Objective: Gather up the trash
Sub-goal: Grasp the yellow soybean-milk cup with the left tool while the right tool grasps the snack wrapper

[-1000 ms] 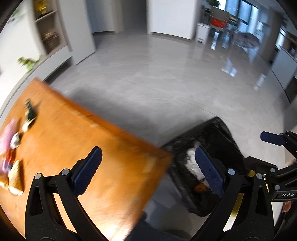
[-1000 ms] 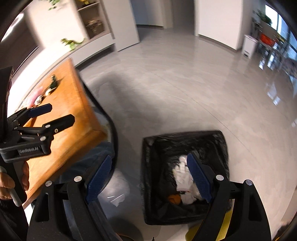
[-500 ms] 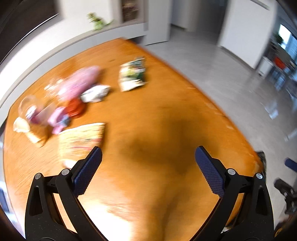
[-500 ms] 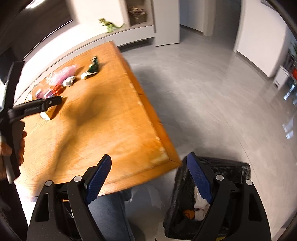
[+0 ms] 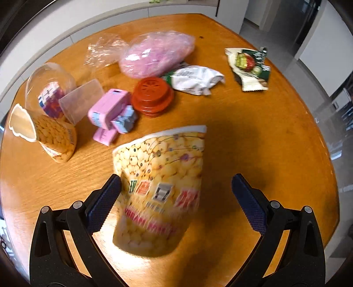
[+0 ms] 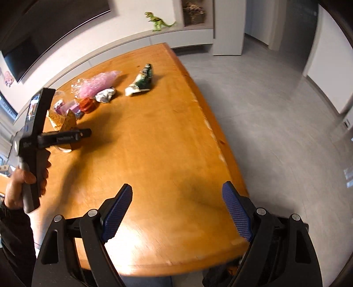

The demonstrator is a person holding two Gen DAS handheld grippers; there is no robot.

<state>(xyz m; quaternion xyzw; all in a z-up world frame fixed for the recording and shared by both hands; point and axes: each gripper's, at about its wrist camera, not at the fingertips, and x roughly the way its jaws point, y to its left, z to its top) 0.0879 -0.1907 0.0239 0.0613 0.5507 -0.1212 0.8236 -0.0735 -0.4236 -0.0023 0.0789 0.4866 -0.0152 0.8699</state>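
Note:
My left gripper (image 5: 175, 193) is open over the wooden table (image 5: 275, 154), its jaws either side of a yellow snack bag (image 5: 161, 189) lying flat; the left pad is close to the bag's edge. Beyond lie a second yellow bag (image 5: 55, 139), pink and blue boxes (image 5: 110, 114), a red lid (image 5: 152, 99), a white wrapper (image 5: 194, 80), a pink plastic bag (image 5: 154, 53), a green wrapper (image 5: 250, 68) and a clear cup (image 5: 48, 88). My right gripper (image 6: 177, 208) is open and empty above the table's near end (image 6: 154, 154). The left gripper also shows in the right wrist view (image 6: 66, 136).
A grey tiled floor (image 6: 275, 110) lies right of the table. A white ledge with a green toy dinosaur (image 6: 160, 21) runs behind the table. A bit of black bin bag (image 6: 220, 273) shows under the table's near corner.
Both grippers swung from the black bin on the floor back over the table. The left one has dropped close to the yellow snack bag. Both stayed open.

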